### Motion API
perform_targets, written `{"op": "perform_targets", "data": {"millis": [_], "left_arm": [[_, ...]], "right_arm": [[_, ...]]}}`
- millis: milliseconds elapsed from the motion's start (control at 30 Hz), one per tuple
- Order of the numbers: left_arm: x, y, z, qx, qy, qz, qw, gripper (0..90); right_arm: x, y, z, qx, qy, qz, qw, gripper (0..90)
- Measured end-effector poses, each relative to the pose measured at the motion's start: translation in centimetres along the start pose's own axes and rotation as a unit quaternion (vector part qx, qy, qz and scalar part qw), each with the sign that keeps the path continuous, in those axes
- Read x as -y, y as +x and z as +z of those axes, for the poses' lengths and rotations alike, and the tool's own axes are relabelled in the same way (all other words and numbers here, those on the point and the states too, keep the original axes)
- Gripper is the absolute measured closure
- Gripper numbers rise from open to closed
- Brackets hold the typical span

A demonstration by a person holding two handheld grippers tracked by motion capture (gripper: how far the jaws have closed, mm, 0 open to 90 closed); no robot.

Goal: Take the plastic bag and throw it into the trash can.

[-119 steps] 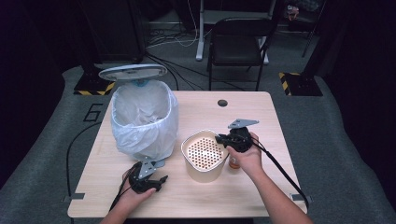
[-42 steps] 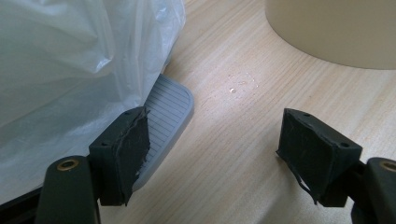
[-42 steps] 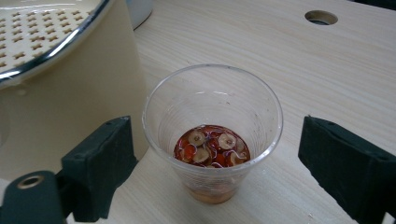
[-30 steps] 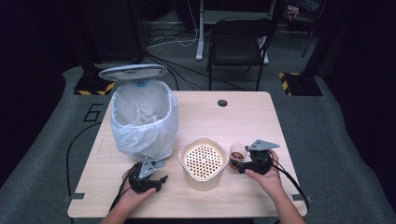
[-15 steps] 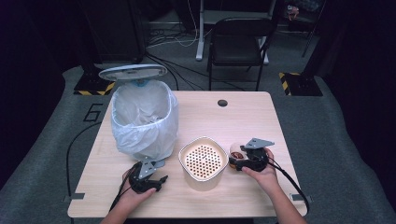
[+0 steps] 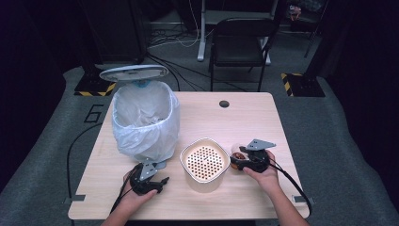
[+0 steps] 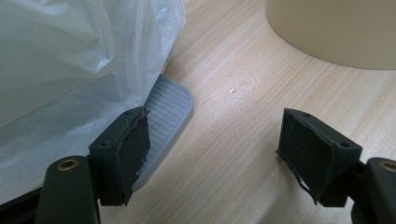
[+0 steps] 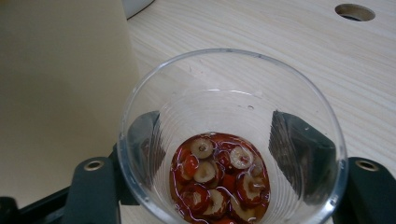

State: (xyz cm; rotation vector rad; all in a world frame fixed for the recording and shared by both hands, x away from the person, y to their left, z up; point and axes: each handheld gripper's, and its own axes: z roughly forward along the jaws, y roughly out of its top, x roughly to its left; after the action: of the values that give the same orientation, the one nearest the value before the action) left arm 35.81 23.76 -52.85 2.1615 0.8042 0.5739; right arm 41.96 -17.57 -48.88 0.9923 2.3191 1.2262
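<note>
Clear plastic cup (image 8: pixel 232 140) with red sliced fruit pieces (image 8: pixel 218 179) and a little liquid at its bottom stands on the pale wooden table (image 6: pixel 244 117), just right of the cream round strainer bucket with a perforated top (image 6: pixel 204 162). Right gripper (image 6: pixel 241 161) has its jaws set around the cup's wall on both sides, grasping it. Left gripper (image 7: pixel 224 144) rests with jaws spread wide and empty beside the grey pedal (image 7: pixel 163 112) of the white-bagged bin (image 6: pixel 143 120). The step in hand looks like taking up the cup to drain it; the next move calls for lifting it level, carrying it over the strainer and tipping slowly so the fruit stays on the holes. Four seconds ago the right gripper sat at the strainer's rim; since then it has gone right to the cup, while the left has stayed put
</note>
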Motion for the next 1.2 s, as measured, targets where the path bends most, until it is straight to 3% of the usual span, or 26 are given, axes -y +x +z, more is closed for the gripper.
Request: {"op": "perform_targets", "data": {"millis": [333,767,1200], "left_arm": [[0.0,0.0,0.0,-0.001,0.000,0.000,1.0000,24.6],[0.0,0.0,0.0,0.000,-0.001,0.000,1.0000,24.6],[0.0,0.0,0.0,0.001,0.000,-0.001,1.0000,24.7]], "right_arm": [[-0.3,-0.4,-0.6,-0.006,0.011,-0.008,0.9999,38.3],[-2.4,-0.7,-2.1,-0.008,-0.007,-0.002,0.9999,39.6],[-4.9,-0.8,-3.4,0.008,-0.005,-0.032,0.9995,40.1]]}}
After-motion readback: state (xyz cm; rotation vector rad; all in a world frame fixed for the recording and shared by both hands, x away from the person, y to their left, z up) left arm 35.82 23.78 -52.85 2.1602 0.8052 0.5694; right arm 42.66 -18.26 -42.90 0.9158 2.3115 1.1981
